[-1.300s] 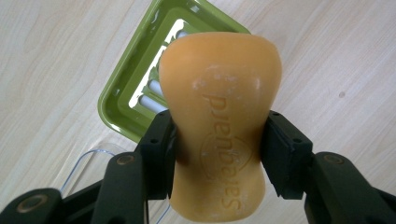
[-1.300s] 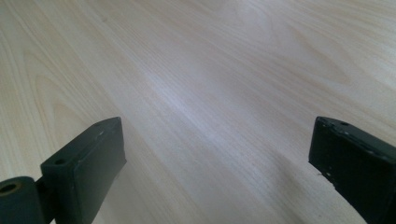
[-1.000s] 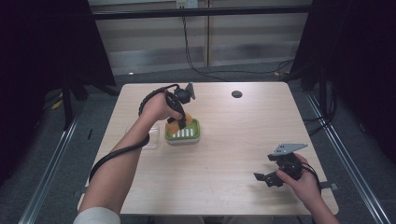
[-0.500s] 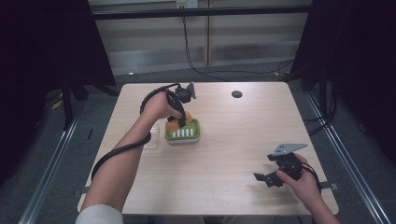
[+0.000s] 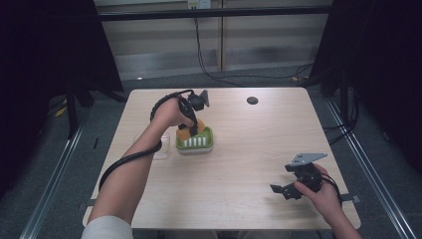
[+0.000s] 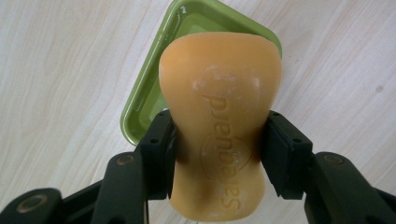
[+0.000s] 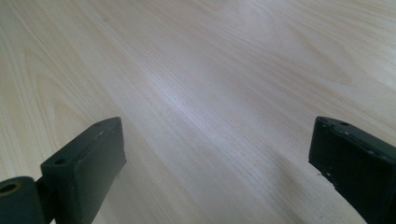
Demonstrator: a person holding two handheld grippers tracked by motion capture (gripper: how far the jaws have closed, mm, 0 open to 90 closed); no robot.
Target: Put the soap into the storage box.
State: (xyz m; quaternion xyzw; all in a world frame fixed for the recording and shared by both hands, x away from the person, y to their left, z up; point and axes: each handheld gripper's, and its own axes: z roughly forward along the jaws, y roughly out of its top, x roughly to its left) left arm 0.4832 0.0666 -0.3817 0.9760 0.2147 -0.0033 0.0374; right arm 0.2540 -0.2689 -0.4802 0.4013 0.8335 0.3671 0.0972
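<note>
Orange soap (image 6: 219,121) sat clamped in the left claw (image 6: 217,154) above the green dish (image 6: 144,102), at the counter's (image 5: 239,199) ten o'clock. The right claw (image 7: 219,163) gaped empty. Slick soap could slip sideways, missing the dish.

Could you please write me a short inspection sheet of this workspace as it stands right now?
Surface: light wooden table with a small dark round disc near the far edge.
Job's things: orange waisted soap bar held above the green plastic soap dish.
Clutter: clear plastic piece left of the dish, partly hidden by the forearm.
Grippers: left gripper clamped on the soap; right gripper open over bare wood.
Cables: black cable trails along the left forearm; another cable hangs behind the table.
Surroundings: dark curtains either side, grey floor.
</note>
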